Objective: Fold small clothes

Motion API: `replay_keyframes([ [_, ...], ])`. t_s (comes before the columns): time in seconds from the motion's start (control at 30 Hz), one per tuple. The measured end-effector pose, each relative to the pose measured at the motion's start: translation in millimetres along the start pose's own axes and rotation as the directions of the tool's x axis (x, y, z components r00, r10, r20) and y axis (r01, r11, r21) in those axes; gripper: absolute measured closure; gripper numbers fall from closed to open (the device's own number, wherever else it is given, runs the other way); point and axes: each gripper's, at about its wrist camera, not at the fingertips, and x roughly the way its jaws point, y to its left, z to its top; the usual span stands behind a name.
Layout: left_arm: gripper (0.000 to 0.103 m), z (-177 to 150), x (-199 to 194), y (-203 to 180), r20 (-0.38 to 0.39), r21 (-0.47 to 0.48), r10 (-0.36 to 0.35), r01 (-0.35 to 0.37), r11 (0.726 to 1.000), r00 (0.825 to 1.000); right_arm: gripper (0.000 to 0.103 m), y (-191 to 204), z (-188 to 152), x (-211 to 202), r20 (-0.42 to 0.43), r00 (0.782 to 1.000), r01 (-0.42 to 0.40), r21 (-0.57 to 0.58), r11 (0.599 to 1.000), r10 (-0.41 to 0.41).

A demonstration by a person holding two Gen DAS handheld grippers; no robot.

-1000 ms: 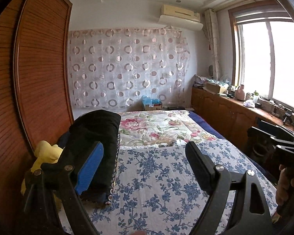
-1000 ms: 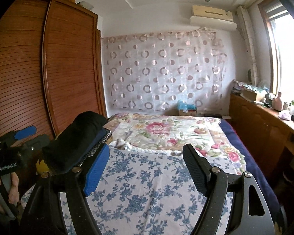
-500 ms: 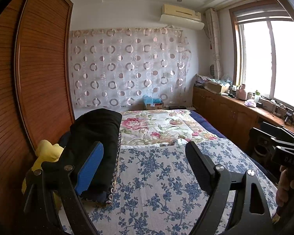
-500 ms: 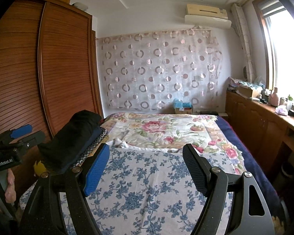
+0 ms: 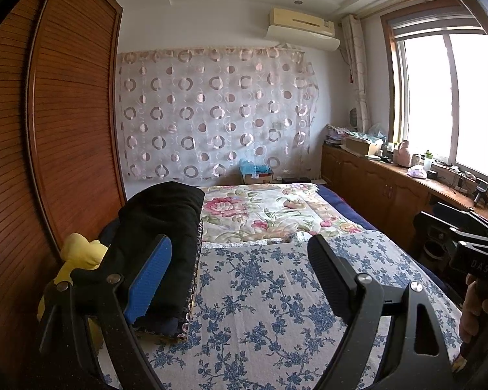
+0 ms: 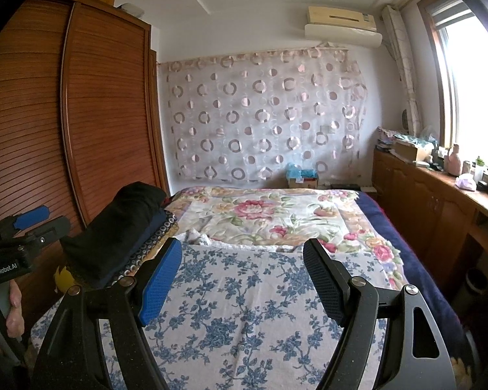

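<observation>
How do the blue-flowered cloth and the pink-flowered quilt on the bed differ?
The blue-flowered cloth has small blue sprigs on white; the pink-flowered quilt has large pink blooms on cream. The cloth lies at the near end, under both open grippers; the quilt lies farther off, toward the curtain. The cloth's far edge overlaps the quilt. Both lie spread flat on the bed, beside the dark folded stack.

I read "GenRobot.AI" in white on the black body of the left gripper (image 6: 32,224), and faint "DAS" on the black block of the right gripper (image 5: 462,224).
</observation>
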Motion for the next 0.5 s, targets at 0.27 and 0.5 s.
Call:
replay_keyframes([
  [0.27, 0.017, -0.7, 0.6, 0.5, -0.001, -0.001, -0.001, 0.001, 1.000, 1.000, 0.024, -3.4, 1.1, -0.8, 0.001, 1.000, -0.002, 0.000, 1.000, 0.002],
  [0.5, 0.017, -1.1, 0.9, 0.7, 0.000, 0.001, 0.000, 0.000, 1.000, 1.000, 0.024, -5.2, 1.5, -1.9, -0.001, 1.000, -0.005, -0.003, 1.000, 0.005],
])
